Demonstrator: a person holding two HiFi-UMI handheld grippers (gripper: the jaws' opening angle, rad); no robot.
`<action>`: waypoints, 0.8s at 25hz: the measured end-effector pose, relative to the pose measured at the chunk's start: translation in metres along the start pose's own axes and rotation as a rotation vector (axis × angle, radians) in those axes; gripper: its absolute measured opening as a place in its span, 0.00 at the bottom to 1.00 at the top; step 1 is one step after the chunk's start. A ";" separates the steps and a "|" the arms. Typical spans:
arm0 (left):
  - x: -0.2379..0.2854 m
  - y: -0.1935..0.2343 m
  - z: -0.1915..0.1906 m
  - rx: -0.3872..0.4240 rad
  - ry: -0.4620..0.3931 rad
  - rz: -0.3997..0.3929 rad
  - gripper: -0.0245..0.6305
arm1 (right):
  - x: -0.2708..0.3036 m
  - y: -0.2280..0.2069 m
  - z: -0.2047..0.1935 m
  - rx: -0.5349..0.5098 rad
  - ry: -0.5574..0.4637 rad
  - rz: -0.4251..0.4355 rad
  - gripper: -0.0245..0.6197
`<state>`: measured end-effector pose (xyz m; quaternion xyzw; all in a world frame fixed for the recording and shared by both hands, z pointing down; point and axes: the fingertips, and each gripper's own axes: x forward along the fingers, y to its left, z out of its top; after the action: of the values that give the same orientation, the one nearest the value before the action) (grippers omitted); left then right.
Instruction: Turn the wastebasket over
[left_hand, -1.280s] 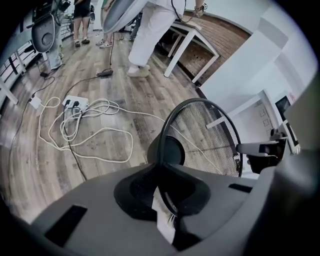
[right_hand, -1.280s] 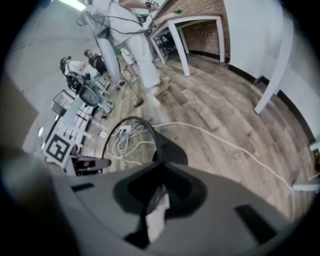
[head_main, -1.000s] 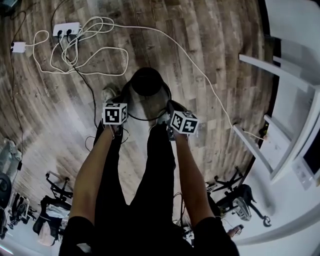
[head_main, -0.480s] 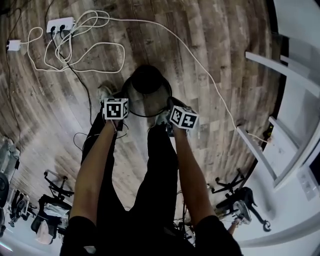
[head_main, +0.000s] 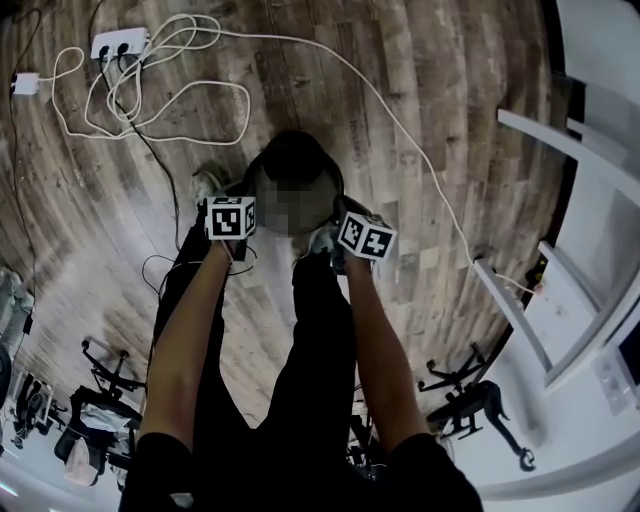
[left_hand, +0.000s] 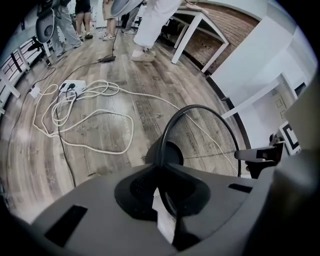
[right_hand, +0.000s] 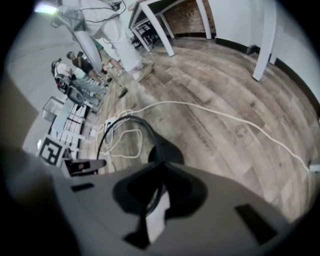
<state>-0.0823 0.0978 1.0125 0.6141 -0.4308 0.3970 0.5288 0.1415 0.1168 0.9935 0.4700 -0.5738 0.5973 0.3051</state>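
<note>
The thin rim of the black mesh wastebasket (head_main: 292, 160) is pinched on its left edge by the left gripper (left_hand: 164, 172) and on its right edge by the right gripper (right_hand: 161, 170); it is held before the feet, mouth upward; bare wooden floor (head_main: 420, 120) is seen beyond; looped white cable (head_main: 160, 110) is lying far left; white table legs (head_main: 560, 140) are standing far right.
</note>
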 end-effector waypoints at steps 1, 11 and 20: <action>0.001 0.001 -0.002 -0.001 0.001 -0.001 0.12 | 0.001 0.000 -0.001 0.000 0.000 -0.001 0.11; 0.011 -0.004 -0.015 0.043 0.057 -0.002 0.17 | 0.007 -0.008 -0.003 -0.017 -0.011 -0.037 0.12; -0.020 -0.010 -0.028 -0.022 0.110 0.014 0.29 | -0.019 0.006 0.000 -0.037 0.034 -0.067 0.25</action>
<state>-0.0802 0.1286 0.9942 0.5824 -0.4098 0.4290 0.5557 0.1427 0.1192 0.9741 0.4730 -0.5636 0.5838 0.3433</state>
